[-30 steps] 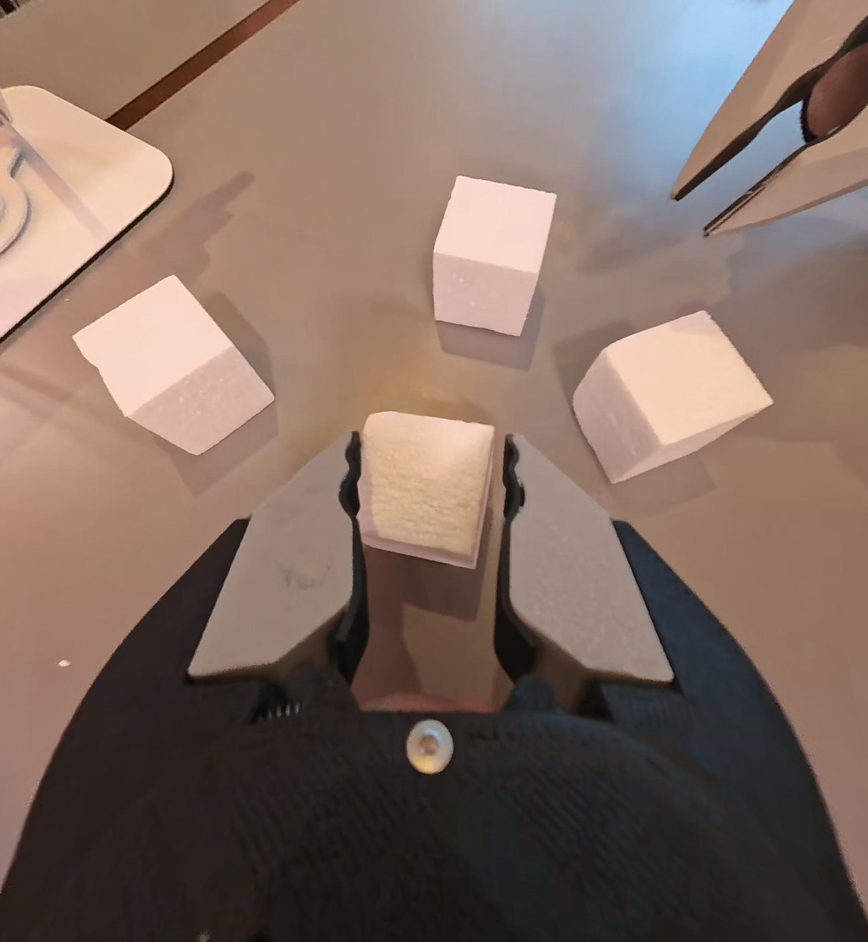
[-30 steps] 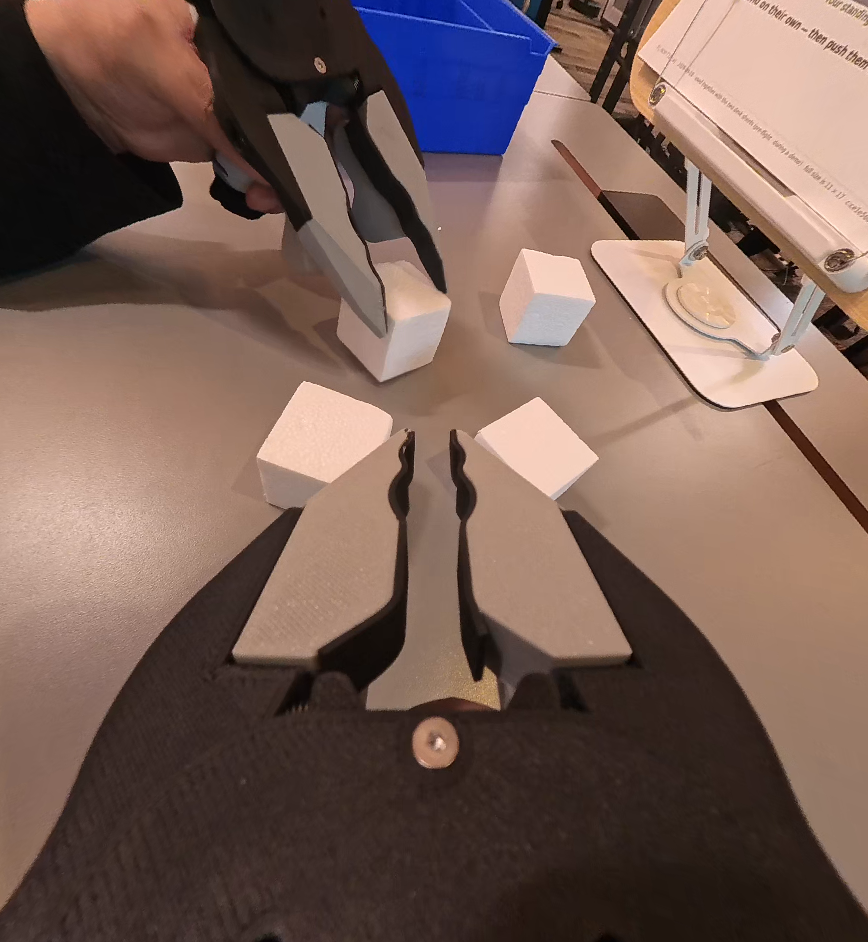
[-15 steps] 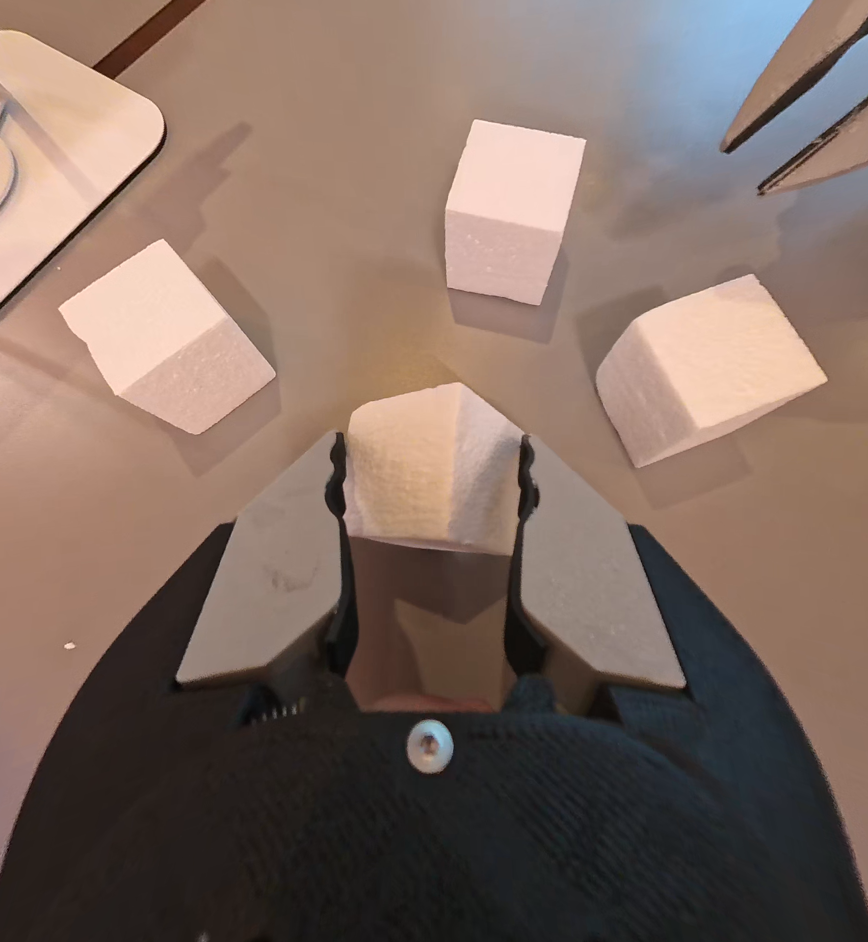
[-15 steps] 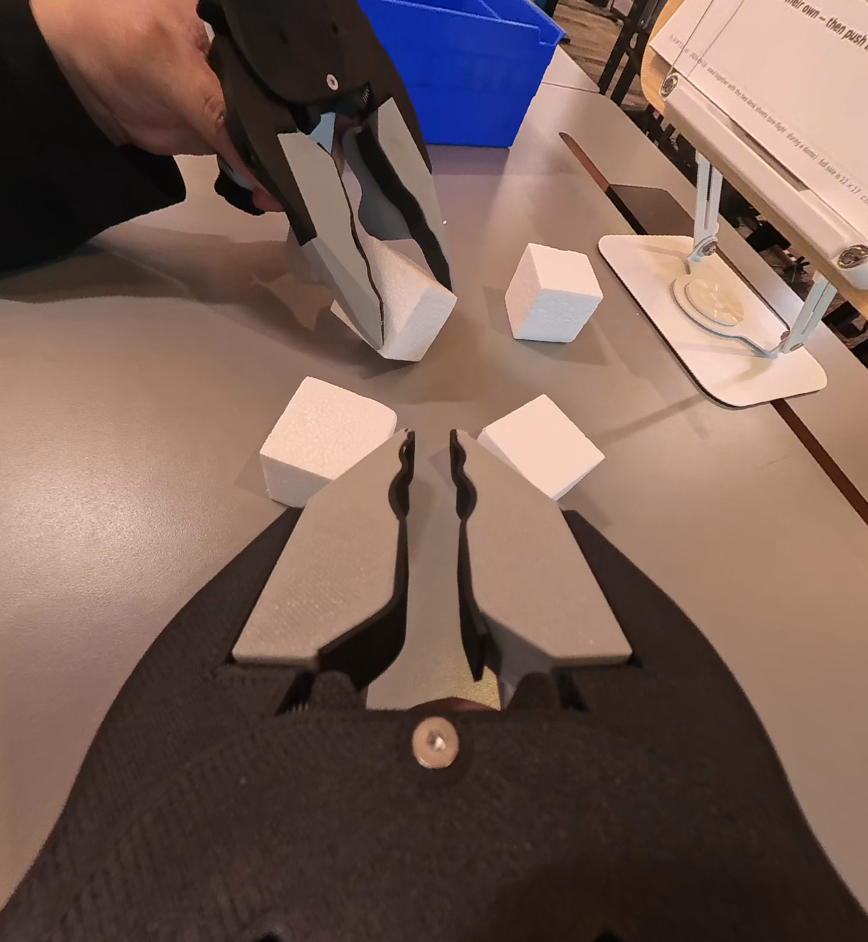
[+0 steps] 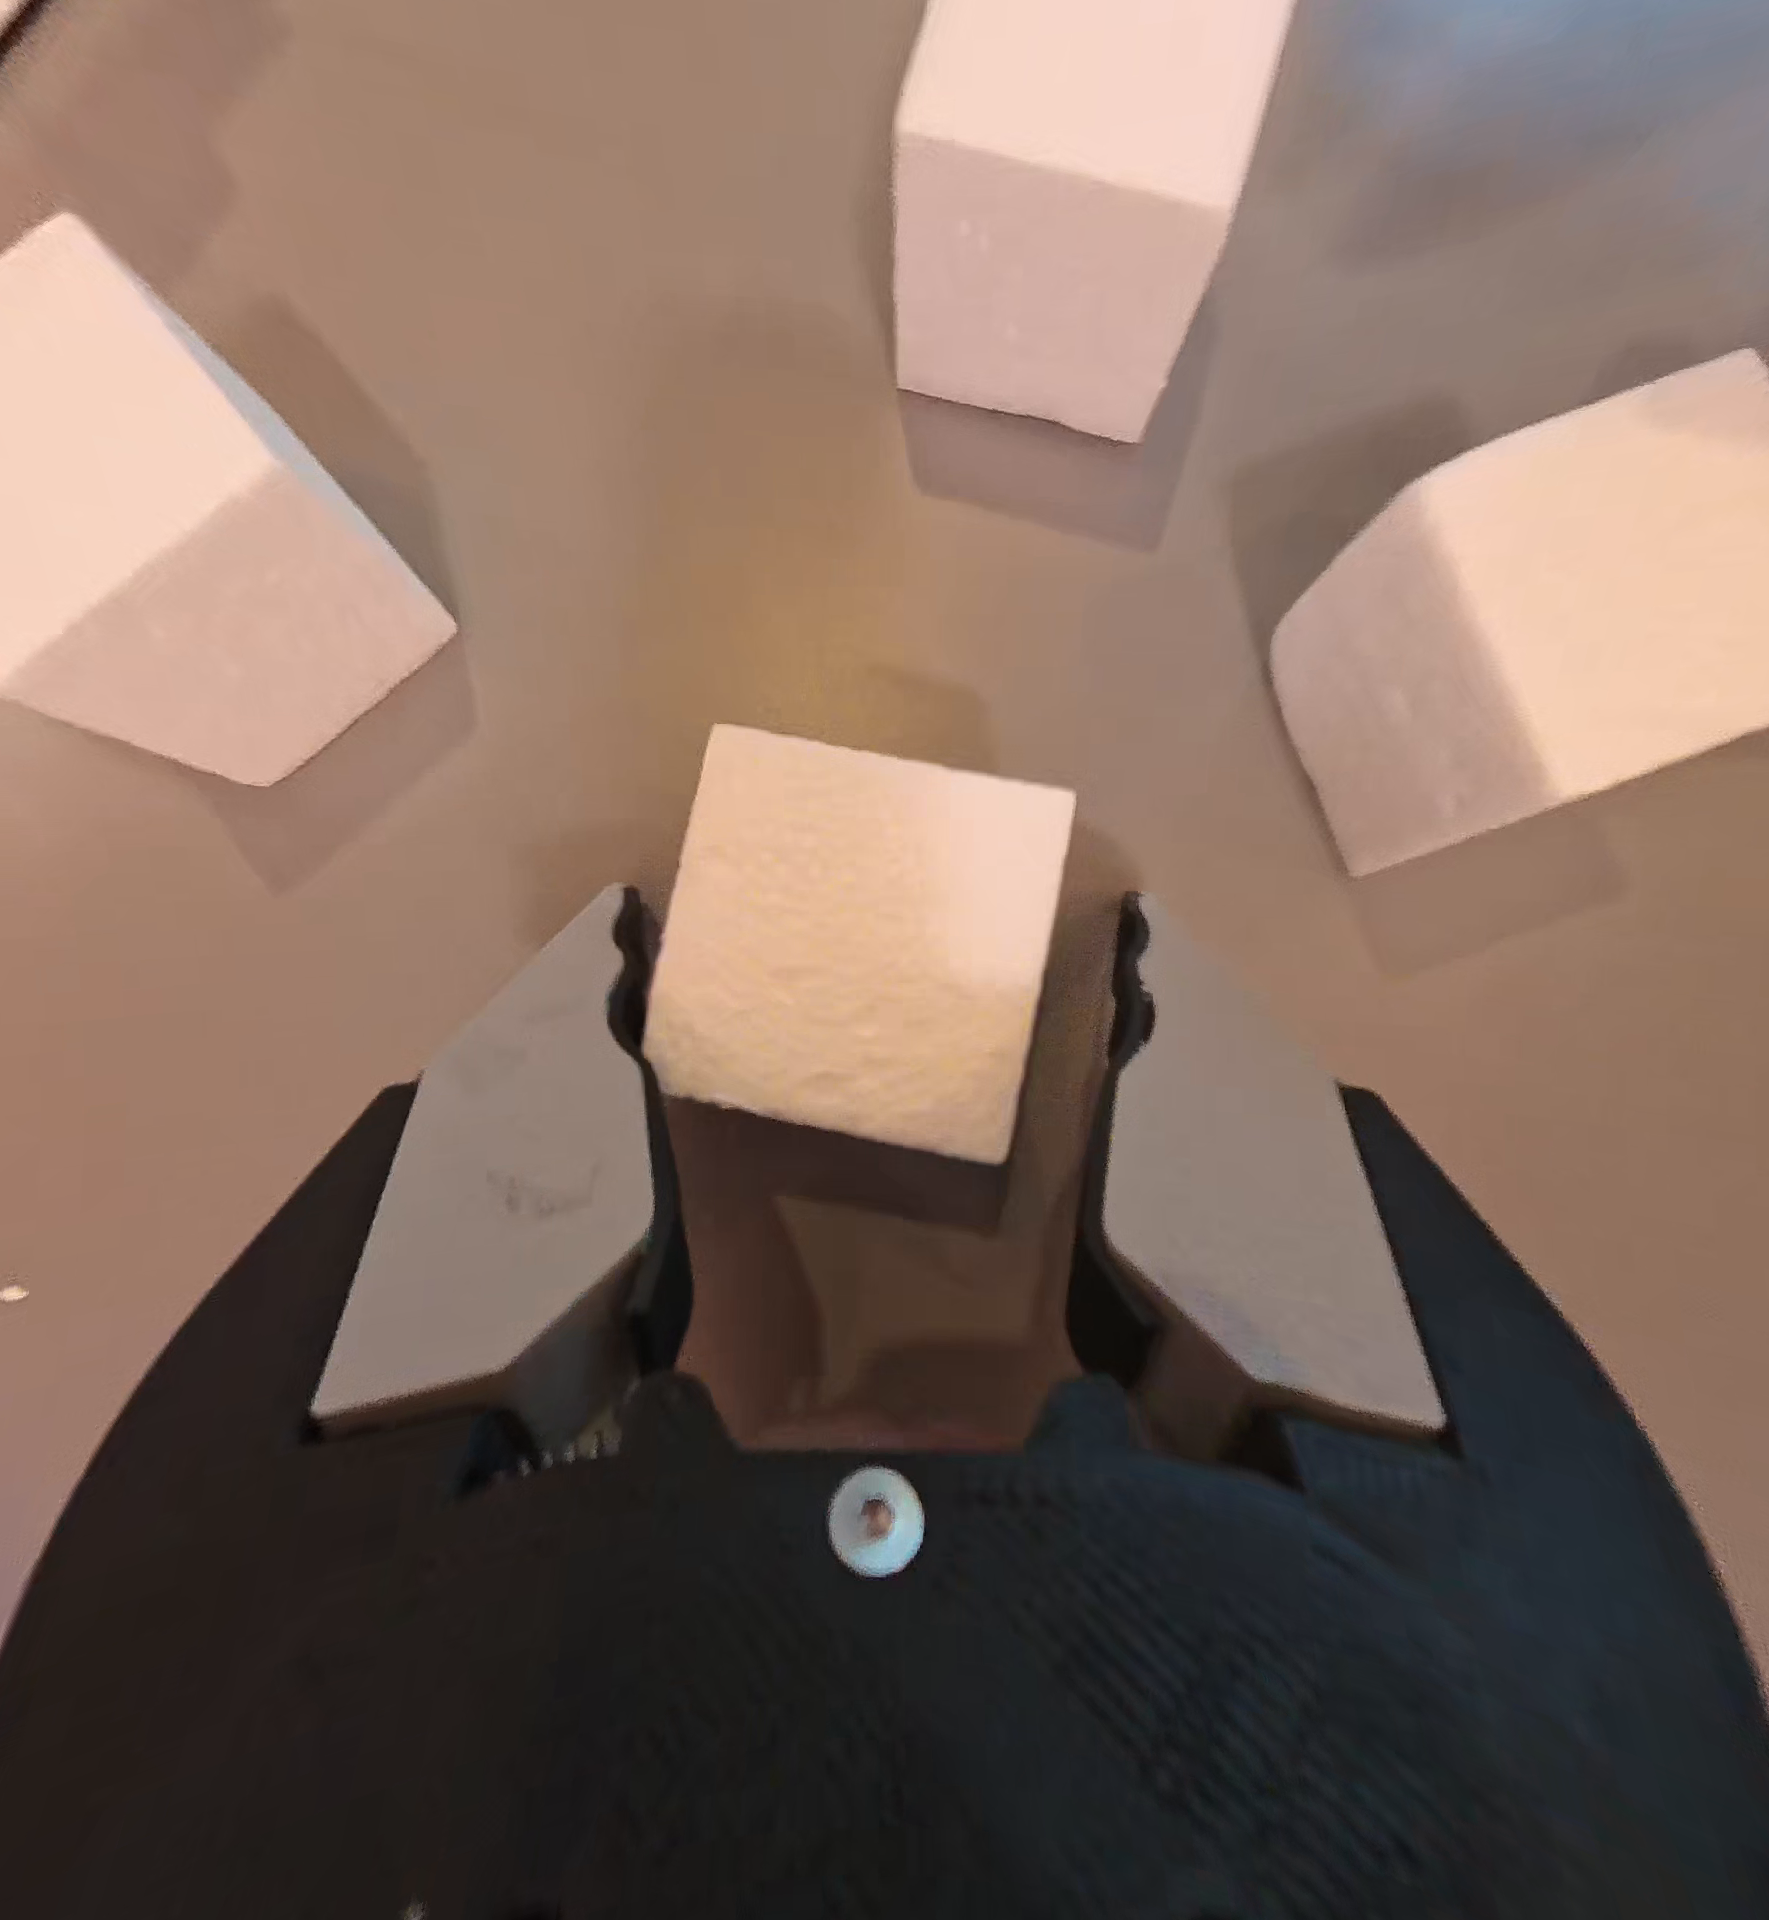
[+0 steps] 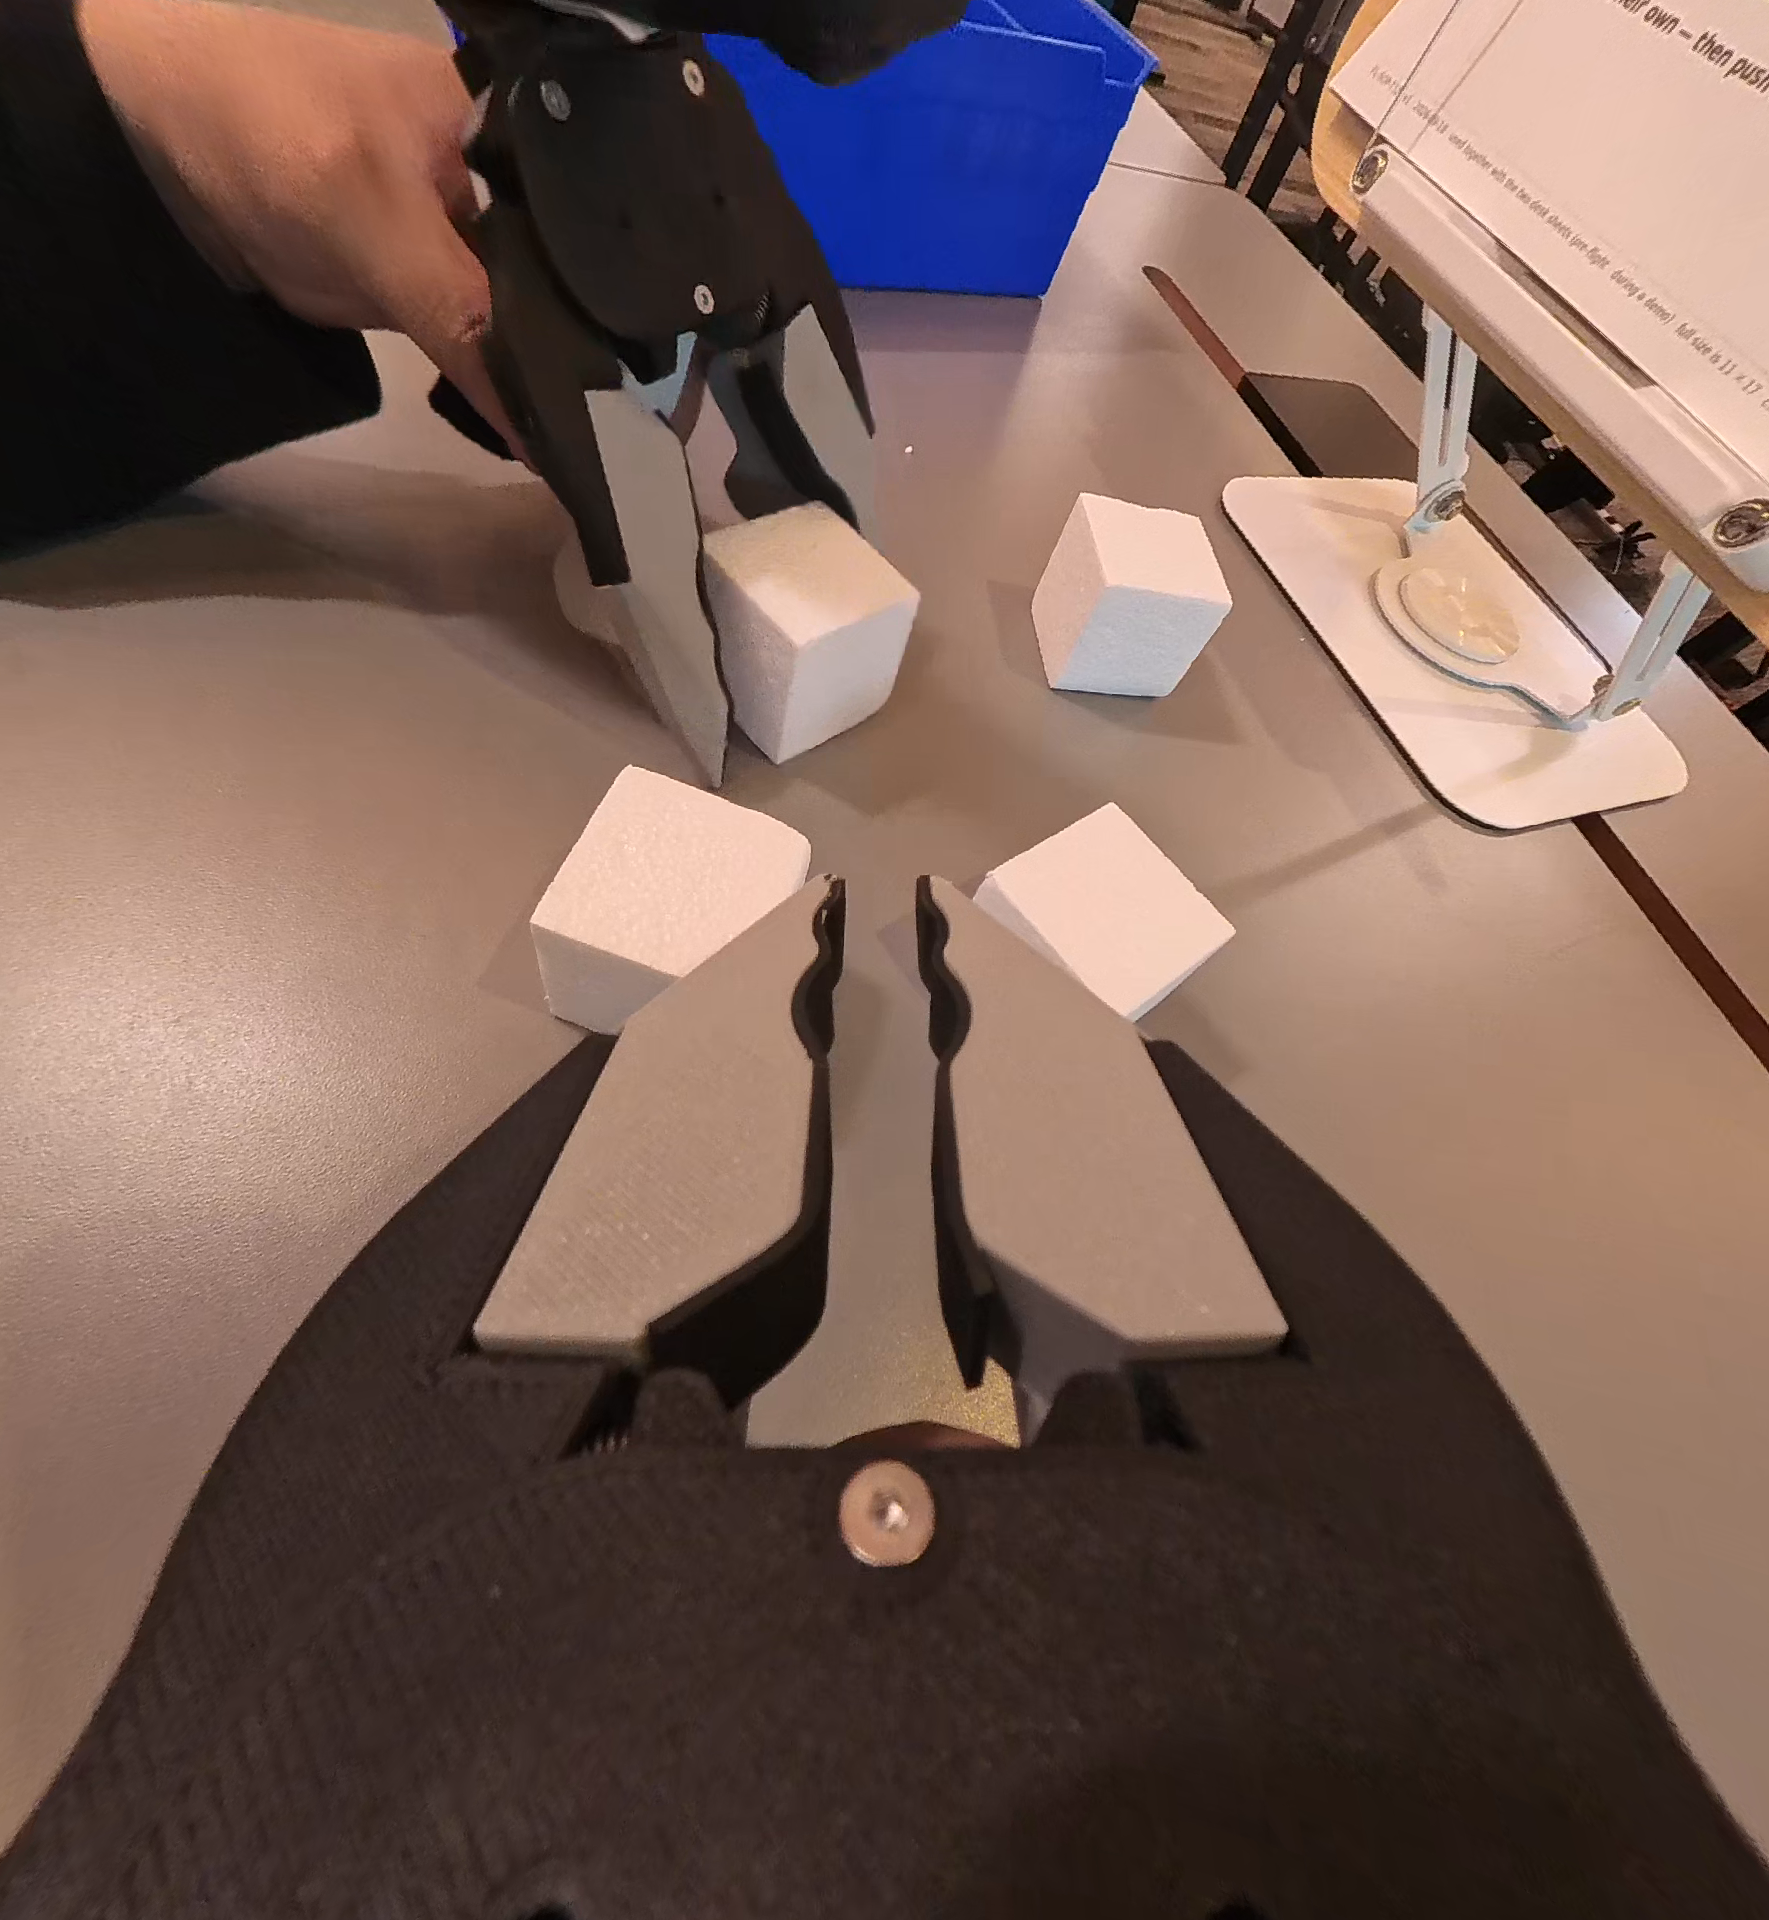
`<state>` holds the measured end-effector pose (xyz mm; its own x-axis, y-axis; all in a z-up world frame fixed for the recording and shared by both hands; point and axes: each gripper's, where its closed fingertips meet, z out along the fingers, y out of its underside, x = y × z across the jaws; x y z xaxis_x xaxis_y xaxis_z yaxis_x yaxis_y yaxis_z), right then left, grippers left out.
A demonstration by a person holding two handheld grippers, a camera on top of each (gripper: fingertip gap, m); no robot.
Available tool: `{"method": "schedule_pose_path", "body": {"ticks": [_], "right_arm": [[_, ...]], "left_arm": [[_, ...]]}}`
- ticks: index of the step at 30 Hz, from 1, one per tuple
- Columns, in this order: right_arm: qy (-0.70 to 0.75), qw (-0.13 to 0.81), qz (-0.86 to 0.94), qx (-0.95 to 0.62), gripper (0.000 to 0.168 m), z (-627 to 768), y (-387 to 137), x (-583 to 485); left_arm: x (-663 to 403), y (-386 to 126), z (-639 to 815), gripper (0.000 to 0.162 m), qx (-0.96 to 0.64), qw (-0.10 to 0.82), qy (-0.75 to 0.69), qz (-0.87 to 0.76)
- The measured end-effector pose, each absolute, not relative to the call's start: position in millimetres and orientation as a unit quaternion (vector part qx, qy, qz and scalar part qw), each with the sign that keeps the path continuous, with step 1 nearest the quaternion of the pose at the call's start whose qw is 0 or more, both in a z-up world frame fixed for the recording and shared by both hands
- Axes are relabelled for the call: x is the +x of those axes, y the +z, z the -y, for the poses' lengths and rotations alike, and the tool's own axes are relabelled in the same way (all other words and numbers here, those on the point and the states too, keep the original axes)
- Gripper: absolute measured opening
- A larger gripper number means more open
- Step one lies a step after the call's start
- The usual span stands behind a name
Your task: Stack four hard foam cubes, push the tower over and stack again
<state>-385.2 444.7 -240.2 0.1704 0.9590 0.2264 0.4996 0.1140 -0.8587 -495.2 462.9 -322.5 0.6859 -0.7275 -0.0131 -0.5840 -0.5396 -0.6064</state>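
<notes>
Four white foam cubes lie apart on the grey table; none is stacked. My left gripper is open around one cube that rests on the table; its left finger touches the cube and a gap shows on the right. In the right wrist view this gripper points down over the same cube. My right gripper is nearly shut and empty, low over the table between two cubes, one to its left and one to its right. The fourth cube sits farther back.
A blue bin stands at the back of the table. A sheet holder on a white base plate stands at the right, next to a brown seam in the table. A person's hand holds the left gripper.
The left gripper lifted and turned its cube, then set it down and opened its jaws. It also moved forward, closer to the other cubes. The right gripper stayed put.
</notes>
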Motion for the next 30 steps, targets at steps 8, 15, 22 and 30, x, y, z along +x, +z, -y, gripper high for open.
{"method": "schedule_pose_path", "body": {"ticks": [8, 15, 22, 30], "right_arm": [[0.255, 0.456, 0.590, -0.615, 0.010, -444.8, -238.3, -384.4], [0.256, 0.454, 0.592, -0.615, 0.010, -443.8, -239.9, -385.4], [0.297, 0.448, 0.589, -0.604, 0.014, -435.3, -233.6, -389.6], [0.460, 0.427, 0.557, -0.544, 0.050, -399.5, -196.5, -400.6]], "left_arm": [[-502.1, -305.4, -473.7, 0.066, -0.865, 0.336, -0.108, -0.358], [-492.5, -274.9, -477.3, 0.066, -0.834, 0.399, -0.141, -0.353], [-453.9, -246.8, -454.9, 0.066, -0.770, 0.435, -0.221, -0.411], [-408.5, -218.7, -410.3, 0.066, -0.663, 0.470, -0.282, -0.510]]}}
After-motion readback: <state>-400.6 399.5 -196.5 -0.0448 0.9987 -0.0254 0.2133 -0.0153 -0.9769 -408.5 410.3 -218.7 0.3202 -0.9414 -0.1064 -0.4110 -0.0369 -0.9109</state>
